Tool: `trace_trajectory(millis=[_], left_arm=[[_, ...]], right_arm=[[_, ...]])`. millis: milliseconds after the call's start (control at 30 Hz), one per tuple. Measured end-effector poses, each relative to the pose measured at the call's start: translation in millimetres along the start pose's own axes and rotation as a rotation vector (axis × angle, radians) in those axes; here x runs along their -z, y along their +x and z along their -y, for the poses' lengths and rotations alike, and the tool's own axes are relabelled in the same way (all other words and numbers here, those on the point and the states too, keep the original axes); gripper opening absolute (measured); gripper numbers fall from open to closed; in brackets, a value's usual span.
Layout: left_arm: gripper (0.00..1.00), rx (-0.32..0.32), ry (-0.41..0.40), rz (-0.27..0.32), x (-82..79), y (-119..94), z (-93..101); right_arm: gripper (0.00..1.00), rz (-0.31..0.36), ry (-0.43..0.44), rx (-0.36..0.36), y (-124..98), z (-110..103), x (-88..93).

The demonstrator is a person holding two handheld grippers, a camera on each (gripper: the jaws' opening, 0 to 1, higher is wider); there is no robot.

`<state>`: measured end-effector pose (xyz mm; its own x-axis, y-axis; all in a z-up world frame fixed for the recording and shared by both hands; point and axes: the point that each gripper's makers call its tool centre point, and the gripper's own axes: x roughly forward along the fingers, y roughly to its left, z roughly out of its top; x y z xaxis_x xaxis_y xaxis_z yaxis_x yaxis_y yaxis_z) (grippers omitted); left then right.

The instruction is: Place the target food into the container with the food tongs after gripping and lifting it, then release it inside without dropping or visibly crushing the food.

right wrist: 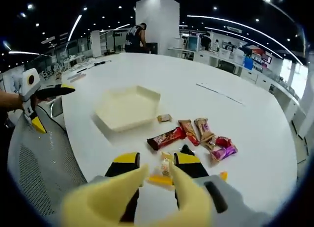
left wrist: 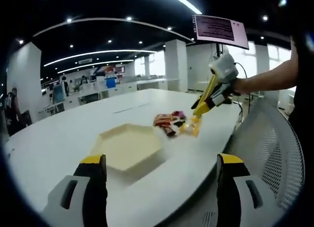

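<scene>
1. Right gripper view: our right gripper (right wrist: pixel 158 174) clamps the yellow food tongs (right wrist: pixel 147 197), whose tips straddle a small wrapped snack (right wrist: pixel 164 169) on the table (right wrist: pixel 265 114). Can't tell if it's pinched yet.
2. Left gripper (left wrist: pixel 162 180) hangs open, holding nothing, just short of the container (left wrist: pixel 128 146).
3. Progress, we reckon: early. Container (right wrist: pixel 126 107) has no food inside; grip, lift, drop-off all remain.
4. Room: bare tabletop btwn snack pile (right wrist: pixel 196 133) & container. Table edge and mesh chair (right wrist: pixel 39 158) close on our side.
</scene>
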<state>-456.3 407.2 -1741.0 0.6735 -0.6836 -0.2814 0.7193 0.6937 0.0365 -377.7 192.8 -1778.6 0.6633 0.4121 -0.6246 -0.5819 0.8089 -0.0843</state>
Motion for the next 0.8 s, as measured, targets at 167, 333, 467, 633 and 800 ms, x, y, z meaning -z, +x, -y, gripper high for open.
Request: trace_trajectory(millis=[167, 333, 467, 633, 800], left_arm=[[0.9, -0.004, 0.004, 0.001, -0.4, -0.1, 0.2], [0.91, -0.003, -0.006, -0.001, -0.3, -0.4, 0.8], [0.91, -0.002, -0.003, -0.001, -1.2, -1.1, 1.3], [0.97, -0.001, -0.009, -0.006, -0.8, -1.7, 1.2], [0.99, 0.003, -0.008, -0.01, -0.2, -2.4, 1.8]], right_arm=[[0.27, -0.043, 0.018, 0.051, 14.0, 7.1, 9.0], [0.27, -0.077, 0.093, 0.058, 24.1, 5.5, 17.7], [0.27, -0.093, 0.114, 0.083, 31.2, 9.6, 23.6], [0.27, -0.096, 0.114, 0.086, 37.2, 7.7, 21.6], [0.27, -0.103, 0.112, 0.09, 41.1, 7.4, 21.4]])
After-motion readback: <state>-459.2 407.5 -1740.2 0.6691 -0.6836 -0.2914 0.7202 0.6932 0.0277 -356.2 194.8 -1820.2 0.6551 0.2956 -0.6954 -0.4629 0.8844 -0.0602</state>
